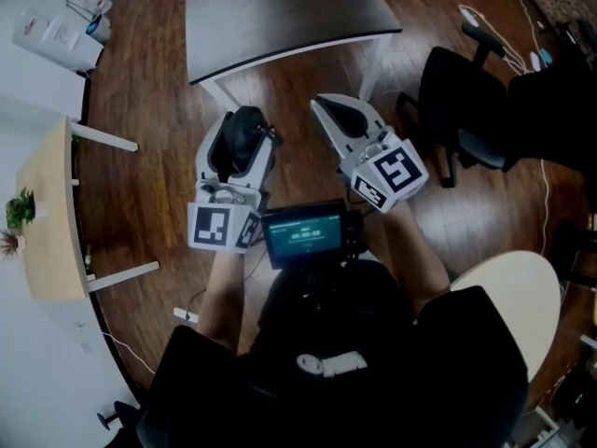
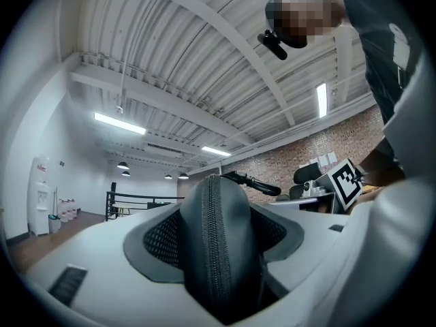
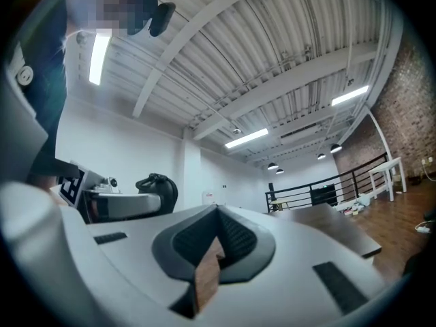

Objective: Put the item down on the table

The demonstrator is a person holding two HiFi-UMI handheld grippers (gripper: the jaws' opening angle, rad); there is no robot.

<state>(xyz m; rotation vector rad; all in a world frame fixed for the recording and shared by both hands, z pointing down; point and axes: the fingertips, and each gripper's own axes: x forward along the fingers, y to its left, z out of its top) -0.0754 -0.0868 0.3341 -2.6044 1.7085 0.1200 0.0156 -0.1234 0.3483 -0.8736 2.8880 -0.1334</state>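
Observation:
A black zipped pouch (image 1: 239,146) sits between the jaws of my left gripper (image 1: 250,119), which is shut on it. In the left gripper view the pouch (image 2: 218,244) fills the gap, zipper upright and facing the camera. My right gripper (image 1: 338,110) is shut with nothing in it; in its own view the right gripper (image 3: 218,213) shows its pads pressed together. Both grippers hang side by side over the wooden floor, just short of the near edge of the dark grey table (image 1: 280,17). The table's top (image 3: 334,227) lies ahead and to the right in the right gripper view.
A black office chair (image 1: 462,110) stands to the right of the grippers. A light wooden table (image 1: 47,213) with a small plant (image 1: 19,208) is at the left. A round white table (image 1: 522,297) is at the lower right. Cables trail on the floor at the upper right.

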